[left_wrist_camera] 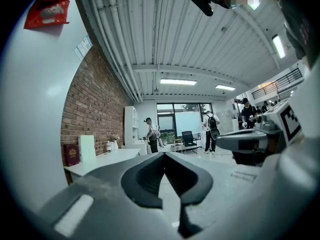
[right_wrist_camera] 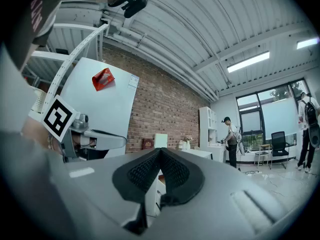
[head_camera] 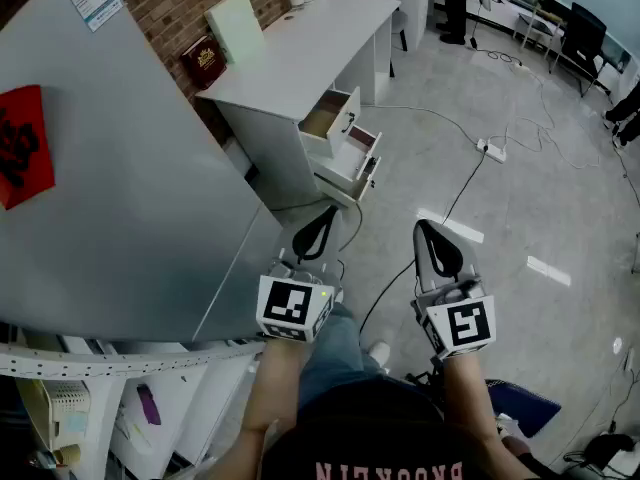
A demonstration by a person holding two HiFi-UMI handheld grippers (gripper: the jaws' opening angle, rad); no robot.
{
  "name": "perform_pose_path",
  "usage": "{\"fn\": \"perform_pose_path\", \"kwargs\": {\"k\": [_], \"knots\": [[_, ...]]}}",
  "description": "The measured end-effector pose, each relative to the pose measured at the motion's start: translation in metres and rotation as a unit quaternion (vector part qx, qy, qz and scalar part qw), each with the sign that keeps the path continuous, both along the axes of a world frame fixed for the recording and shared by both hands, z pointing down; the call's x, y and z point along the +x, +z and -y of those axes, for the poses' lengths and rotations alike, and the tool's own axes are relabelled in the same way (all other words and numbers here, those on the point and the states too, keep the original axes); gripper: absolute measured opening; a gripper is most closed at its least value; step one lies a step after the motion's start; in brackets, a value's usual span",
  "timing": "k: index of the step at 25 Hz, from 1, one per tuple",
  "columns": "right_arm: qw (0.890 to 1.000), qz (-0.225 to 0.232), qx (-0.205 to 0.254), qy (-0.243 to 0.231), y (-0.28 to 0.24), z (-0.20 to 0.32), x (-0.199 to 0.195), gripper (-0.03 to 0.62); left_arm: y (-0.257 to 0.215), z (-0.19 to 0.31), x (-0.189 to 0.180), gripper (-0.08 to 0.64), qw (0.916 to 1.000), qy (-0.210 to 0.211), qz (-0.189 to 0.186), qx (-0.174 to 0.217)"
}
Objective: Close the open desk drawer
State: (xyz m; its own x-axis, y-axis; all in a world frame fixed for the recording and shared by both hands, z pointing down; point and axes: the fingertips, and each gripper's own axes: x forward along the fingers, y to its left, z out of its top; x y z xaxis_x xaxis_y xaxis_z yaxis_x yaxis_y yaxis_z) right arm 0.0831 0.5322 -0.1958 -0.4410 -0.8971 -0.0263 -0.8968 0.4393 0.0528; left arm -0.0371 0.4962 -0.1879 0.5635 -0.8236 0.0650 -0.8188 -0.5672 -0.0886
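The white desk (head_camera: 300, 53) stands ahead against the brick wall, and two of its drawers are pulled out. The upper drawer (head_camera: 332, 116) shows a brown inside, and the lower drawer (head_camera: 352, 158) sticks out further. My left gripper (head_camera: 318, 230) is held level, well short of the drawers, shut with nothing in it. My right gripper (head_camera: 432, 236) floats beside it over the floor, also shut and empty. In the left gripper view the jaws meet at the tip (left_wrist_camera: 164, 154), with the desk (left_wrist_camera: 102, 160) far off. The right gripper view shows closed jaws (right_wrist_camera: 160, 150) too.
A tall grey cabinet (head_camera: 120, 178) with a red paper stands close on the left. Cables and a power strip (head_camera: 493, 151) lie on the tiled floor to the right of the desk. A red book (head_camera: 204, 60) and a pale box (head_camera: 236, 26) sit on the desk. People stand far back.
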Motion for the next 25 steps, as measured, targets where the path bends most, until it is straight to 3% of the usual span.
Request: {"fn": "perform_pose_path", "kwargs": {"k": [9, 21, 25], "knots": [[1.000, -0.017, -0.022, 0.009, 0.021, 0.071, -0.001, -0.003, 0.018, 0.084, 0.007, 0.000, 0.9995, 0.029, 0.006, -0.009], [1.000, -0.001, -0.024, -0.006, 0.023, 0.226, -0.019, -0.002, 0.043, 0.232, 0.004, 0.000, 0.9955, 0.082, 0.034, -0.031], [0.998, -0.045, -0.041, -0.034, 0.027, 0.273, -0.039, -0.005, 0.053, 0.283, -0.013, 0.000, 0.9956, 0.069, 0.045, -0.045]]}}
